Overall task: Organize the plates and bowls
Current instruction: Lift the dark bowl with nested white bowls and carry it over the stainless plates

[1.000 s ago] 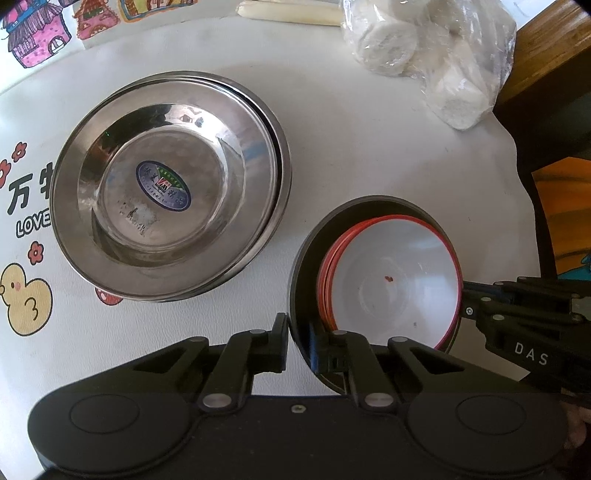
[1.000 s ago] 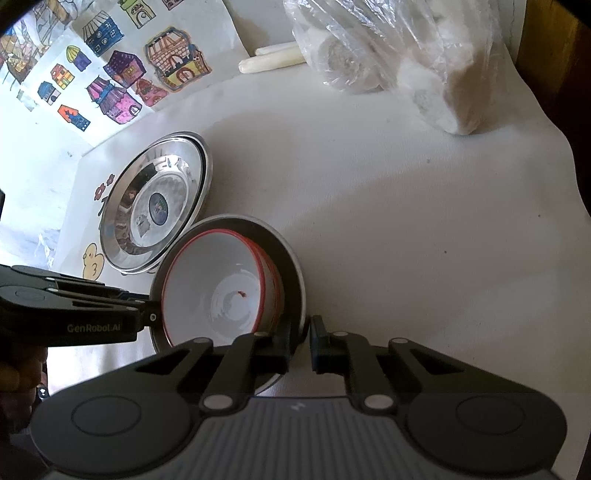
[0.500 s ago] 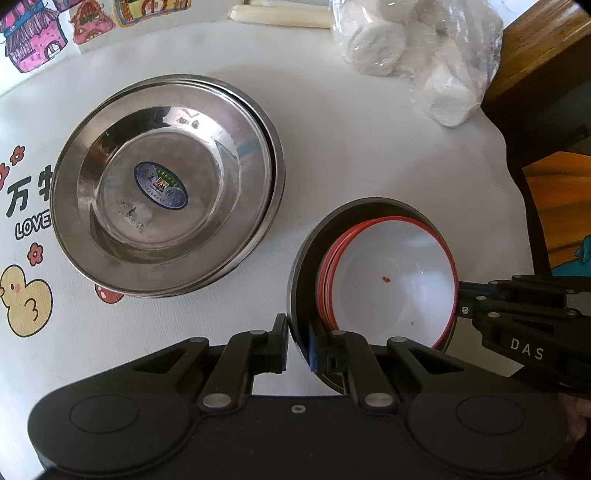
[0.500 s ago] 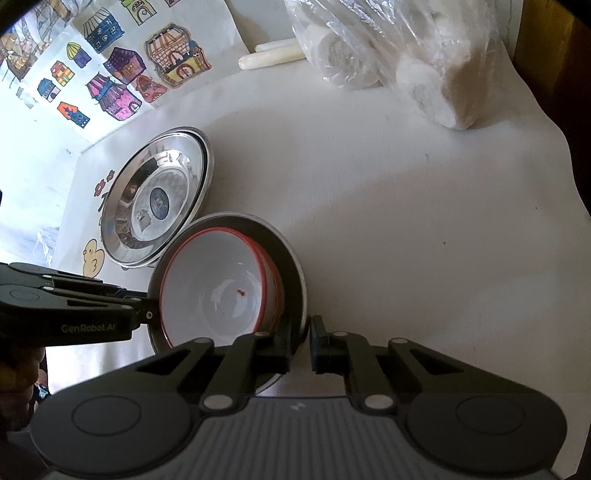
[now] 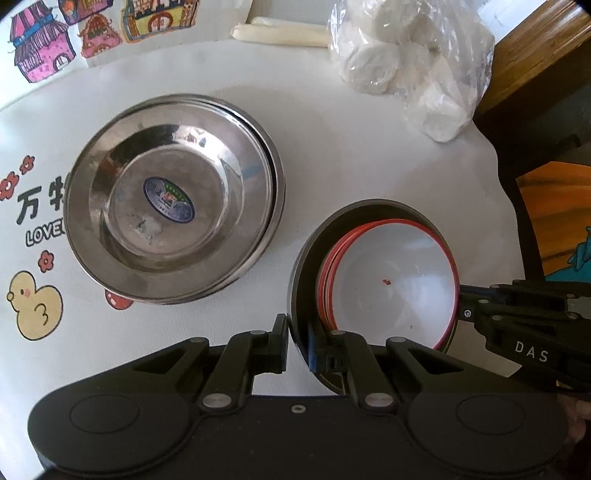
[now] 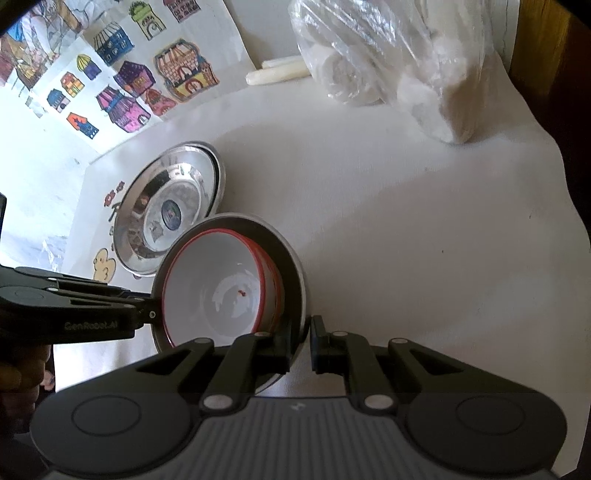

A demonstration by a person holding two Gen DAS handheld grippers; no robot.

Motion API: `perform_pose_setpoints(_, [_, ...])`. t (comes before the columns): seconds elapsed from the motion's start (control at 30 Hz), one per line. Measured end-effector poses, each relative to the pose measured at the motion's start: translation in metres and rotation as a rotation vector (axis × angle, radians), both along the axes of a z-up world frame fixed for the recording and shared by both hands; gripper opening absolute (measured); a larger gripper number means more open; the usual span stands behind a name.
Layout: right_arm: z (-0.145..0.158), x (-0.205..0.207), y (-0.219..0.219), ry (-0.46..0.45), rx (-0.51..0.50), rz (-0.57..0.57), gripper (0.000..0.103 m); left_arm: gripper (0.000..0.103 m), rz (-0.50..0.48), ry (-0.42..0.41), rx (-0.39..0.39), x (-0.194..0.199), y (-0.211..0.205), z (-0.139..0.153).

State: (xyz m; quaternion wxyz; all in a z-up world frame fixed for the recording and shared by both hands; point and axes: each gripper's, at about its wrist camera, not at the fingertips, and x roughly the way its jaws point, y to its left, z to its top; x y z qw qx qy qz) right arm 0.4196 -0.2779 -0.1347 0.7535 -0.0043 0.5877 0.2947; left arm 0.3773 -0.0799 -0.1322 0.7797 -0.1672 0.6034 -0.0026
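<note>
My left gripper [image 5: 297, 345] is clamped on the near rim of the dark bowl [image 5: 306, 266], one finger outside the wall and one inside. My right gripper [image 6: 299, 343] pinches the opposite rim the same way, so the bowl hangs between my two hands. Inside it sit the red-rimmed white bowls [image 5: 395, 284], nested and leaning toward one side. Over the last second little has changed in either grip — both have stayed closed on the rim — but the stack of steel plates [image 5: 173, 199] now sits a little further off in the left view and the cloth-covered table [image 5: 369, 155] shows more width. I judge that the bowl stack is being carried together, away from the plates, toward its own spot. Beyond the plates, at the far edge, lie a bag of white rolls [image 5: 410, 62] and a pale candle-like stick [image 5: 277, 33].
</note>
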Motion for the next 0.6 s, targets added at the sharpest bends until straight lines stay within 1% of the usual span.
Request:
perform_pose_setpoints(0.23, [0.006,0.001,0.004,-0.017,0.016,0.007,0.011,0.008,0.028,-0.031,0.002,-0.002,0.006,0.013])
perform_pose_setpoints(0.6, [0.009,0.004,0.015,-0.018,0.024,0.036,0.011,0.008,0.071,-0.038,0.001,-0.009,0.017,0.021])
